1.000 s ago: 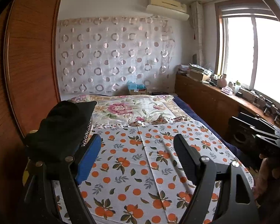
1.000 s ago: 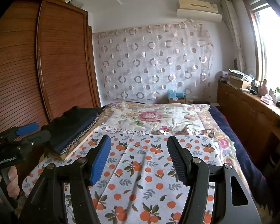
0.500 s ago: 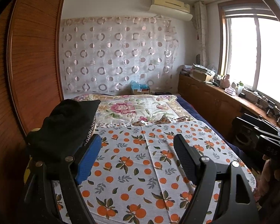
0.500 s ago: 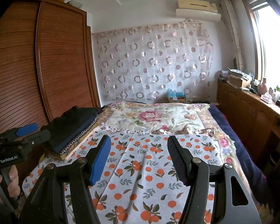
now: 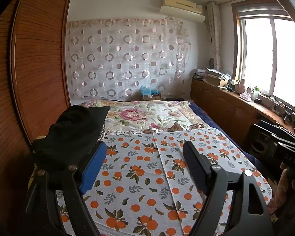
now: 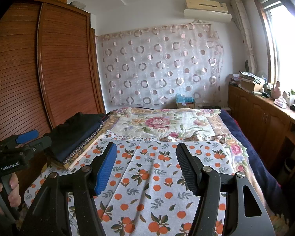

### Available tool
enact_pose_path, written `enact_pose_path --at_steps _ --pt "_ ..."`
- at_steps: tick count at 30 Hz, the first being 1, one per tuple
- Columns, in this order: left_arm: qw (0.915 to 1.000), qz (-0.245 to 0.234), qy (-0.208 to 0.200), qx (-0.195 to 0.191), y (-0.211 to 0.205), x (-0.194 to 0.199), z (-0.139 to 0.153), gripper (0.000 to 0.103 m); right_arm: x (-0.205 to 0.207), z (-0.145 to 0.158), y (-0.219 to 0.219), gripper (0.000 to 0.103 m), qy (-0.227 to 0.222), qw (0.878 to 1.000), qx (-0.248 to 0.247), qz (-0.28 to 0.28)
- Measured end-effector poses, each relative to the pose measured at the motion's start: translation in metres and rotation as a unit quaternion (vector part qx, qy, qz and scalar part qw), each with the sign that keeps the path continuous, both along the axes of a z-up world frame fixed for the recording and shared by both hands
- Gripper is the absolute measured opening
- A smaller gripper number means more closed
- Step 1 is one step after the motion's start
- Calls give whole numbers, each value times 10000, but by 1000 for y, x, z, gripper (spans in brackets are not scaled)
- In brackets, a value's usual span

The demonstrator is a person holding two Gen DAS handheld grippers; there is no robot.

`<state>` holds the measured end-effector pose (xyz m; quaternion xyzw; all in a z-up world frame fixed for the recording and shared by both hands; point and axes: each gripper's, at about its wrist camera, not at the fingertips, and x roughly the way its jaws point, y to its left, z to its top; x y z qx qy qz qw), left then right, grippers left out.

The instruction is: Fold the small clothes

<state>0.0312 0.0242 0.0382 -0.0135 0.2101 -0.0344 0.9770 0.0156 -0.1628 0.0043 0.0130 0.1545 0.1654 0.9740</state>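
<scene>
A stack of folded dark clothes lies at the bed's left edge on a bead-edged mat; it also shows in the left wrist view, right behind the left finger. My left gripper is open and empty above the orange-print cloth. My right gripper is open and empty above the same cloth. The left gripper also shows at the left edge of the right wrist view, held in a hand beside the stack.
A floral quilt covers the far half of the bed. A wooden wardrobe stands on the left. A wooden cabinet with clutter runs under the window on the right. A dark blue blanket hangs at the bed's right edge.
Both views have shifted slightly; the left gripper has drawn back and tilted up a little. Both grippers stay open and empty. The clothes have not moved.
</scene>
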Motion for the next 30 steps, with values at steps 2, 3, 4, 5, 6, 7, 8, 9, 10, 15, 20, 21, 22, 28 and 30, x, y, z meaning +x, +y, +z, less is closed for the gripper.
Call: enact_pose_path --at_steps 2,3,4,5,6,7,8,9,10,15,20,21,22,28,30 --pt "10000 6 -1 7 0 0 0 80 0 0 -1 65 5 10000 7 6" --pt "10000 23 -3 8 -1 -1 0 80 0 0 -1 65 1 10000 1 10" --pt "10000 22 -3 1 0 -1 1 80 0 0 0 65 -4 10000 -5 -2" --pt "10000 20 0 1 1 -1 1 80 0 0 -1 65 -4 10000 -2 2" --pt "10000 17 -1 10 0 -1 1 80 0 0 -1 65 -5 10000 -3 -1" --pt "10000 18 -4 9 0 -1 1 80 0 0 -1 65 -3 10000 0 1" --pt "10000 18 -13 10 1 -2 1 80 0 0 -1 65 -8 10000 0 -1" --pt "10000 22 -15 9 1 -1 1 80 1 0 -1 65 -10 10000 0 -6" --pt "10000 21 -15 6 1 -1 1 80 1 1 -2 65 -12 10000 1 -8" --pt "10000 31 -25 10 4 -2 2 80 1 1 -3 65 -13 10000 -2 -1" --pt "10000 33 -27 7 4 -2 2 80 1 1 -3 65 -16 10000 -8 -4" --pt "10000 32 -27 2 4 -2 1 80 1 1 -3 65 -20 10000 -6 -7" --pt "10000 32 -24 -1 4 -2 1 80 2 1 -4 65 -19 10000 -4 -6" --pt "10000 27 -24 3 4 -2 1 80 2 1 -9 65 -9 10000 -2 16" --pt "10000 25 -26 -1 4 -2 0 80 2 1 -9 65 -18 10000 -2 15"
